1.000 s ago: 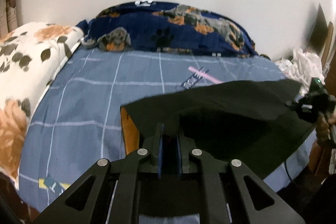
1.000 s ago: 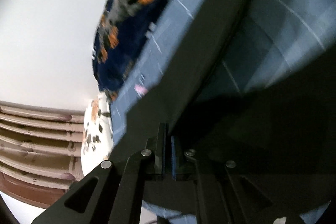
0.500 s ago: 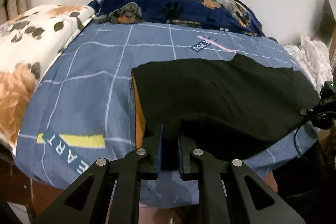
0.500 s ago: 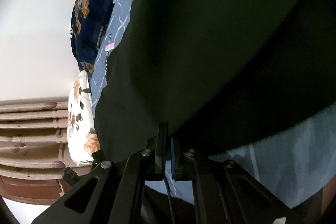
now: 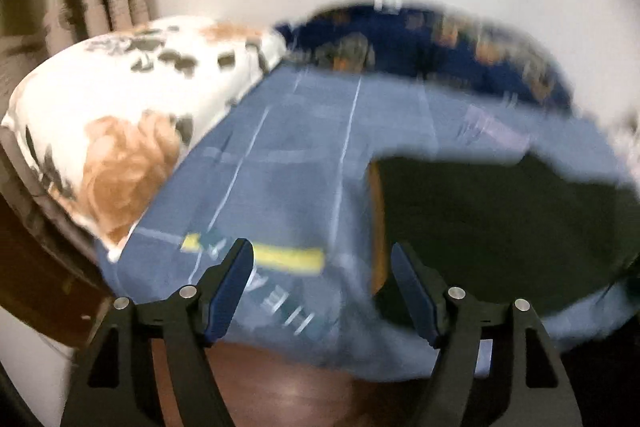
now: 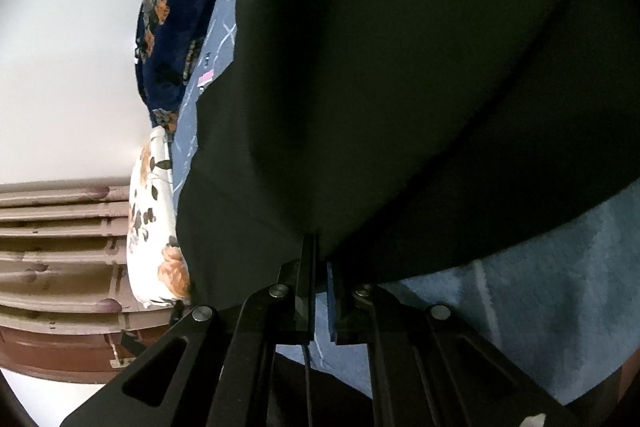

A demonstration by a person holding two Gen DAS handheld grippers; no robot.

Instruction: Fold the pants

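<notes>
Released by the opening left gripper (image 5: 322,287), pants (image 5: 500,227) lie flat.

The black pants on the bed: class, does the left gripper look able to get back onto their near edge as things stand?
Probably yes. The left gripper is opening with nothing between its pads, and the black pants lie flat on the blue bedsheet just to its right, with nothing between them in this blurred view.

The blue checked bed sheet (image 5: 304,163) has white letters printed beside a yellow stripe (image 5: 280,257), but the picture is too blurry to read them. No other words or numbers can be read.
</notes>
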